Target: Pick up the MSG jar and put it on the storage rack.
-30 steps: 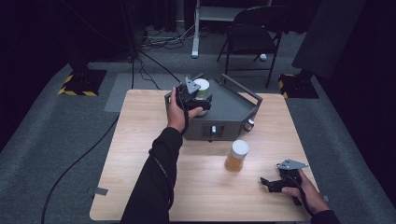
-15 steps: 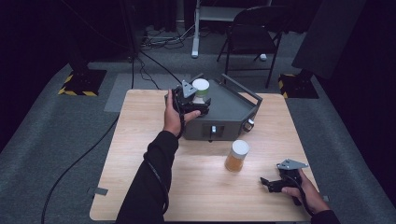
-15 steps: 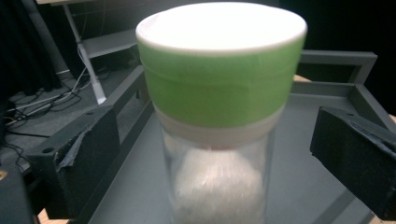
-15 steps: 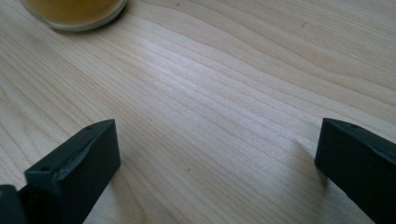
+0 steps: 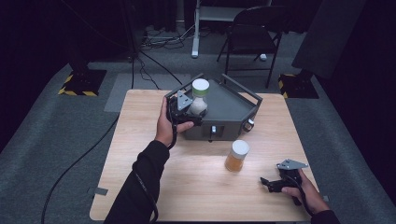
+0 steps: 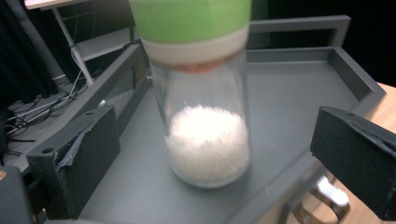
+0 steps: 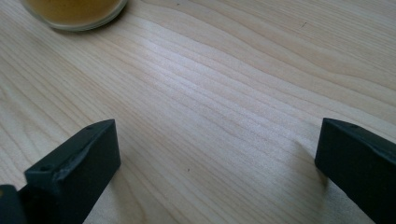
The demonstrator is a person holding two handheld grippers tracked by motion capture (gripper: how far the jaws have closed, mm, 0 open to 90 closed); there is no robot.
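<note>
Wide apart are the jaws of the left gripper [image 6: 205, 154], and nothing is held between them. A glass jar [image 6: 205, 135] with a green lid [image 6: 191, 18] is seen standing upright between the two jaws, not touched by either. White powder [image 6: 208, 140] is seen in the jar's lower part. The jar is set on the floor of a dark grey tray [image 5: 233, 105] at the far middle of the wooden table [image 5: 140, 154]. A second jar [image 5: 236, 156] with orange stuff inside is seen in front of the tray. Near the table's front right corner, the right gripper [image 5: 271, 183] is held low over the wood, jaws spread wide and empty.
</note>
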